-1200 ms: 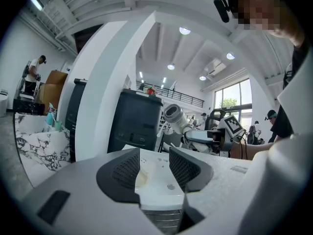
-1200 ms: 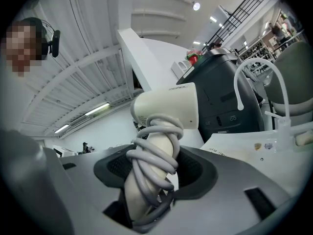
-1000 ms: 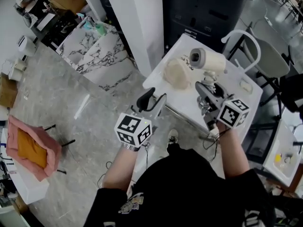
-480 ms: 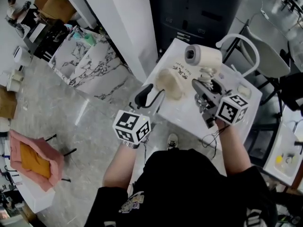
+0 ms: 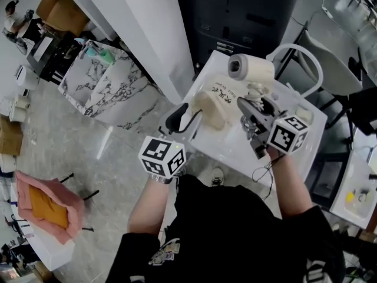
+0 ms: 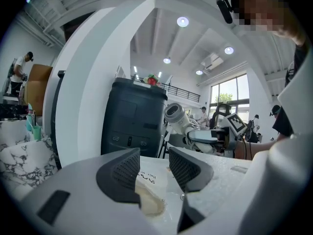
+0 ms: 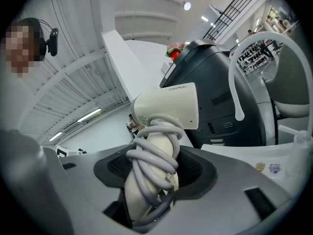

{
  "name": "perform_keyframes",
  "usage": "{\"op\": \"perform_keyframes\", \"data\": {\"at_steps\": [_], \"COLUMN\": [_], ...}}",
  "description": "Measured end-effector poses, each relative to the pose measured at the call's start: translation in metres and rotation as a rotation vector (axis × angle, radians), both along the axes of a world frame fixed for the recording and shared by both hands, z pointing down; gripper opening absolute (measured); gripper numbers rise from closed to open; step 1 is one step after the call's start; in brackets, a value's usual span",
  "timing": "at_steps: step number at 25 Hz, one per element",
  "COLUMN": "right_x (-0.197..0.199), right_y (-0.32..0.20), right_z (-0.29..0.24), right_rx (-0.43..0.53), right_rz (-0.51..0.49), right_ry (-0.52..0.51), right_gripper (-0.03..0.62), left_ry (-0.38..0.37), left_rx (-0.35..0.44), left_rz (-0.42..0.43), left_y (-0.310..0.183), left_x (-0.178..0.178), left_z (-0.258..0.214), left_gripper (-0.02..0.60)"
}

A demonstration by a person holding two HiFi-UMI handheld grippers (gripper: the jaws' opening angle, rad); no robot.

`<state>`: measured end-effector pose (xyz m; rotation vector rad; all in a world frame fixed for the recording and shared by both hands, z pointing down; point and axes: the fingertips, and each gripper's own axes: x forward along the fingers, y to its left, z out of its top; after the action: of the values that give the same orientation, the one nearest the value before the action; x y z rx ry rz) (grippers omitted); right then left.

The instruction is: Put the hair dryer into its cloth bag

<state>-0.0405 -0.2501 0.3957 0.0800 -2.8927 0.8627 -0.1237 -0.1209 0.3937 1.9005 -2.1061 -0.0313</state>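
Observation:
The cream hair dryer (image 5: 250, 69) has its grey cord wound round the handle (image 7: 152, 160). My right gripper (image 5: 254, 105) is shut on that handle and holds the dryer upright above the white table (image 5: 235, 149). In the right gripper view the barrel (image 7: 168, 106) rises above the jaws. The cream cloth bag (image 5: 209, 108) lies on the table's left part, printed with dark lettering. My left gripper (image 5: 187, 118) hovers at the bag's near left edge, open, nothing between its pads (image 6: 128, 169). The left gripper view shows the bag (image 6: 146, 202) below the jaws and the dryer (image 6: 177, 116) beyond them.
A white chair (image 5: 306, 55) stands behind the table beside a dark cabinet (image 5: 247, 10). A white pillar (image 5: 141, 28) and a marble-patterned block (image 5: 100, 81) are to the left. A small white object (image 5: 304, 112) lies at the table's right. A cable (image 5: 265, 178) hangs below my right gripper.
Both grippers have moved forward over the table. The left one went from off the table's edge to the bag's near edge; the dryer travelled with the right one.

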Motion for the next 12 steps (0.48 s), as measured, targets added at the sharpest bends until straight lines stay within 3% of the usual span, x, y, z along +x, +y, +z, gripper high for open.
{"op": "perform_keyframes", "data": {"at_steps": [6,12], "right_x": [-0.013,-0.031], "right_y": [-0.008,-0.019], "right_z": [0.0,0.001], "right_rx": [-0.017,-0.027], "right_rz": [0.043,0.129], "right_ry": [-0.003,-0.005], "right_gripper": [0.242,0.242], "left_ry": [-0.006,0.009], "left_rx": [-0.019,-0.048], "left_rz": [0.04,0.144], "left_y": [-0.012,-0.032], "left_x": [-0.023,-0.049], "left_z": [0.002,0.015], "left_gripper": [0.175,0.175]}}
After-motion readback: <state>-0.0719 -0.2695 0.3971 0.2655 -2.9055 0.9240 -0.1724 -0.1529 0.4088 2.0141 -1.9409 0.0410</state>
